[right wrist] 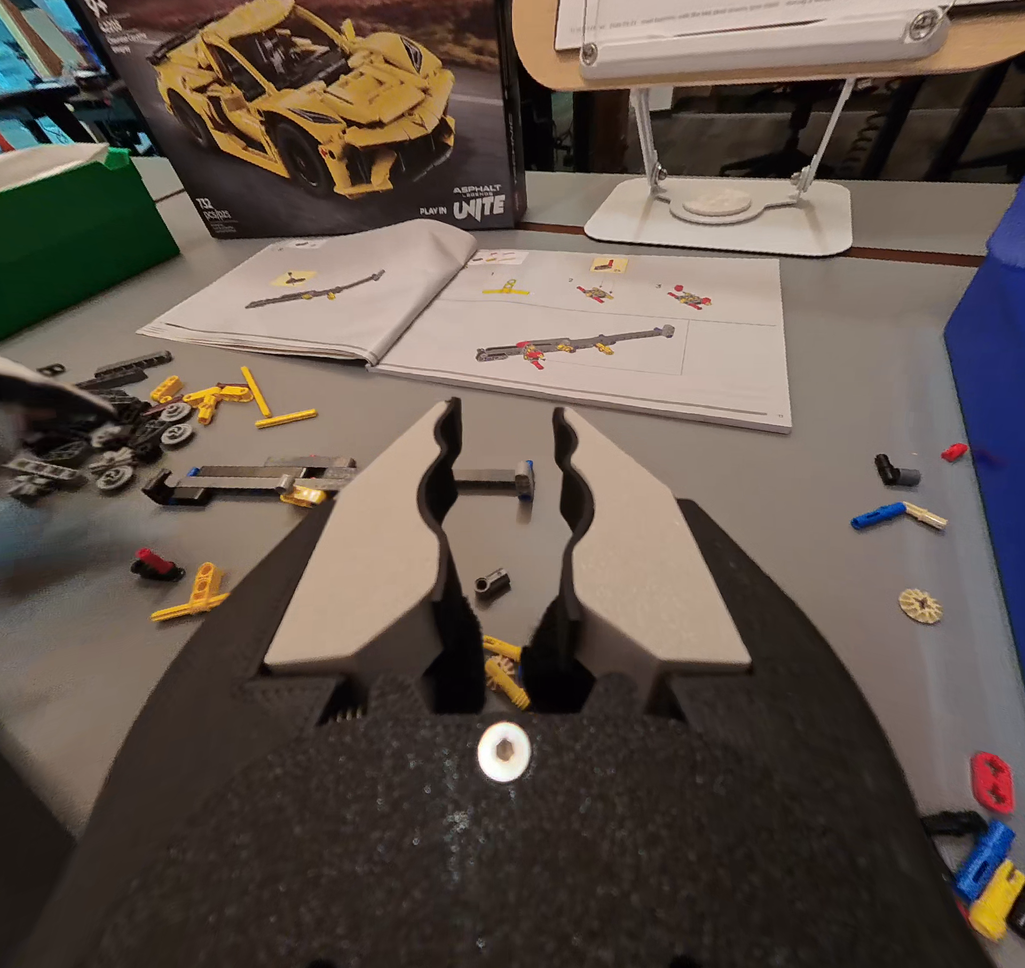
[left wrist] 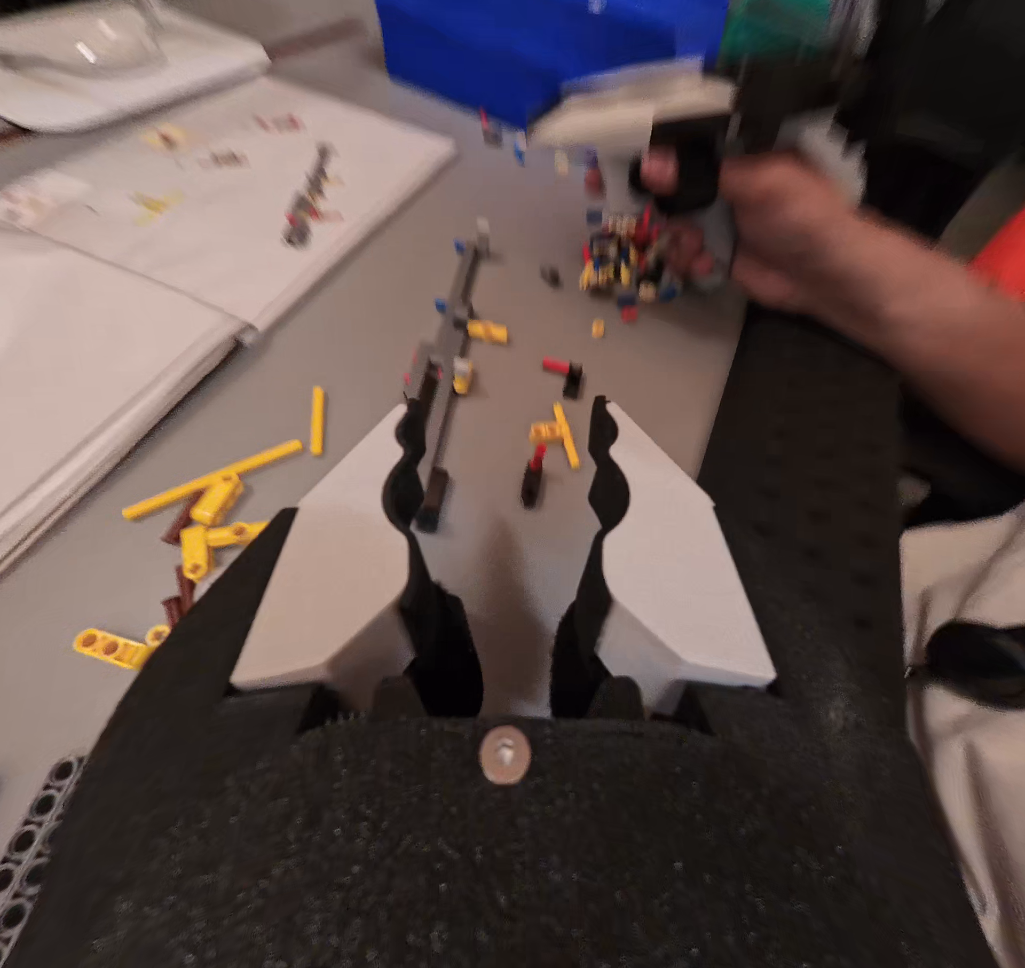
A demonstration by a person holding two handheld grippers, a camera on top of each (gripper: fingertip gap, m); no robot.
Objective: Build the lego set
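In the left wrist view, loose yellow pieces (left wrist: pixel 213 503) lie at nine o'clock of the left gripper (left wrist: pixel 502 409), whose fingers are spread with nothing between them. The long grey beam assembly (left wrist: pixel 444 353) runs from its left fingertip toward twelve o'clock on the grey table (left wrist: pixel 310 364). A yellow cross piece (left wrist: pixel 557 434) sits between the tips.

In the right wrist view, the instruction booklet (right wrist: pixel 499 320) lies open at twelve o'clock. The right gripper (right wrist: pixel 505 414) is likewise spread and empty; the same assembly (right wrist: pixel 249 481) stretches from nine o'clock behind its left finger, its end (right wrist: pixel 521 478) showing between the fingers. A small black connector (right wrist: pixel 492 583) lies lower in the gap.
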